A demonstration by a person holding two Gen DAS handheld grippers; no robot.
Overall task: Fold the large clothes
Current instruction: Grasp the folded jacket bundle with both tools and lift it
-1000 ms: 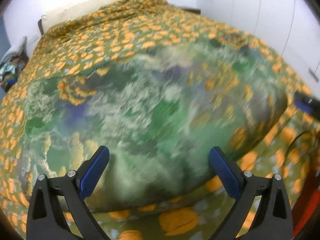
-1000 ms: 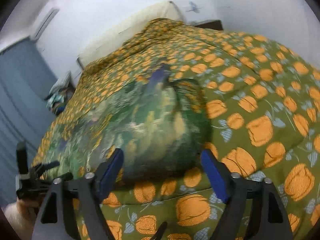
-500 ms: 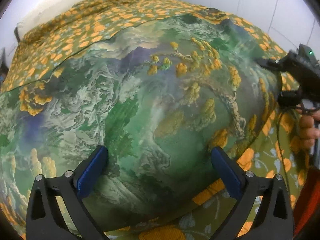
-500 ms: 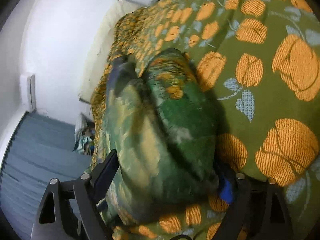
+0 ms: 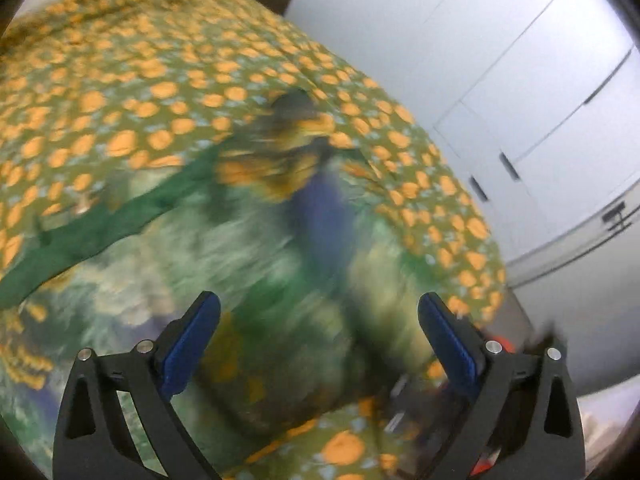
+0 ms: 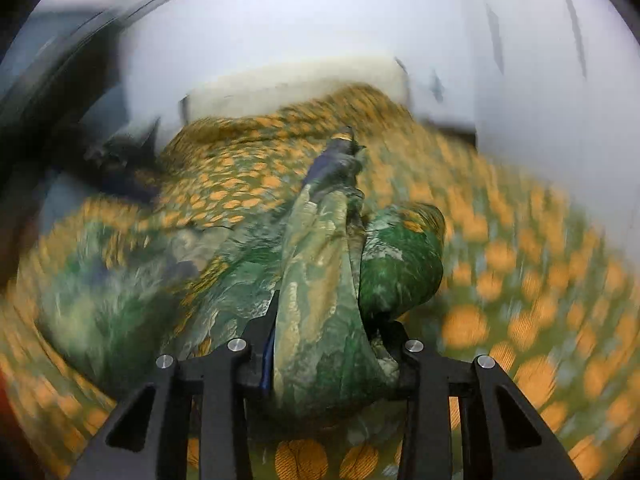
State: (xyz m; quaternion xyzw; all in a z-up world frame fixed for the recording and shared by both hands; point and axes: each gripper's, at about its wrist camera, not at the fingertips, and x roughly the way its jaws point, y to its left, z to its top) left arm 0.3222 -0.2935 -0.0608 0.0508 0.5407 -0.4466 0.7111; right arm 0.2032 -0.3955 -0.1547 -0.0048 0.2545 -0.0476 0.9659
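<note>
While angled downward, right tool (image 6: 326, 344) gripping garment (image 6: 320, 280).

No readable txt, labels, brands or nos. anywhere; both views too blurred for any print.

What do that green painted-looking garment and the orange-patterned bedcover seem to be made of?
The green garment looks like thin, smooth, slightly glossy fabric, perhaps silk or satin: it bunches into soft folds in the right gripper. The bedcover looks like matte woven cotton; thread texture shows on its orange prints.
</note>
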